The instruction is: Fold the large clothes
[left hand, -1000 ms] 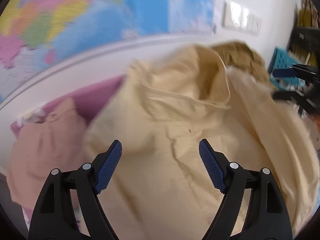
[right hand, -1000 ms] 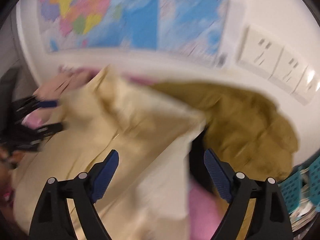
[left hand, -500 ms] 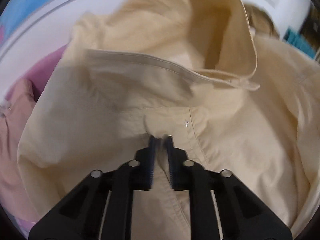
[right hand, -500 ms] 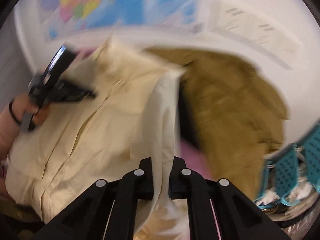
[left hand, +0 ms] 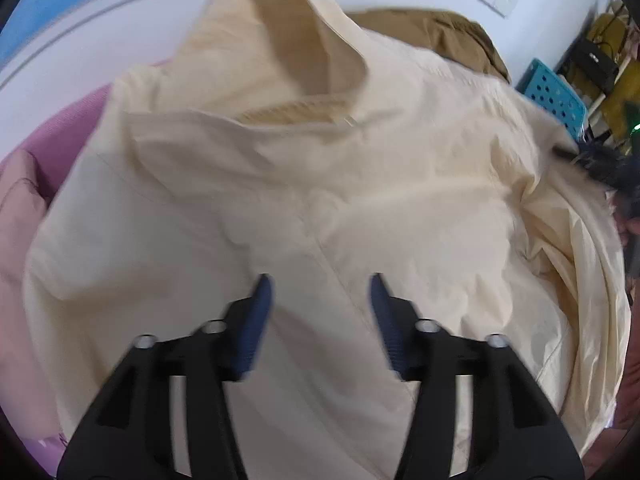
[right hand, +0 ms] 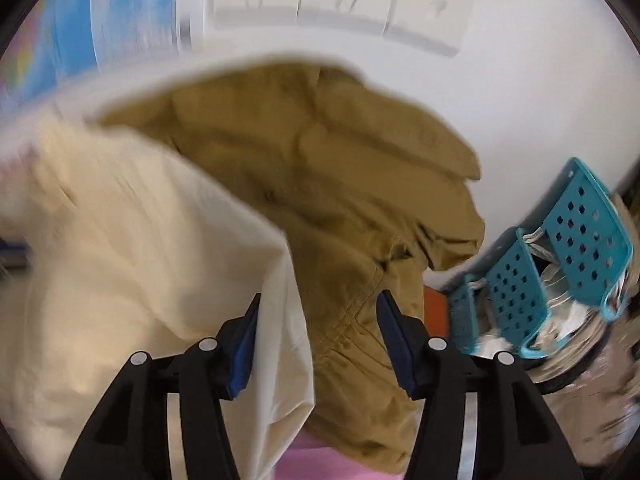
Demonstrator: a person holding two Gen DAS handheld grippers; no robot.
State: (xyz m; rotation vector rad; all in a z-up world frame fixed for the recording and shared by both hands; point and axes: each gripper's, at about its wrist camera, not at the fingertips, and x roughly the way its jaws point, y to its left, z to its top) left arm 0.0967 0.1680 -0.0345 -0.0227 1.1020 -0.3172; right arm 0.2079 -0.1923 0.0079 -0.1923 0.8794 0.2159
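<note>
A cream hooded jacket [left hand: 360, 200] lies spread on the pink surface [left hand: 68, 128], with its hood [left hand: 288, 40] towards the wall. My left gripper [left hand: 319, 284] hovers over the jacket's front placket; its jaws are opening and nothing is pinched between them. In the right wrist view, the jacket's side [right hand: 140, 248] hangs at the left. My right gripper [right hand: 320, 300] is opening, with the cream edge loose by its left finger and an olive-brown garment [right hand: 328, 184] beyond. The right gripper [left hand: 592, 160] also shows blurred at the jacket's right edge.
A dusty-pink garment [left hand: 20, 208] lies left of the jacket. The olive-brown garment [left hand: 452, 36] is heaped at the back right. A teal perforated basket [right hand: 580, 248] with papers stands off the right side. Wall sockets [right hand: 340, 0] and a map [right hand: 100, 20] are behind.
Both grippers closed on cream fabric half a second ago and now stand apart. The left has sunk closer to the jacket. The right has swung right, towards the brown garment and basket.
</note>
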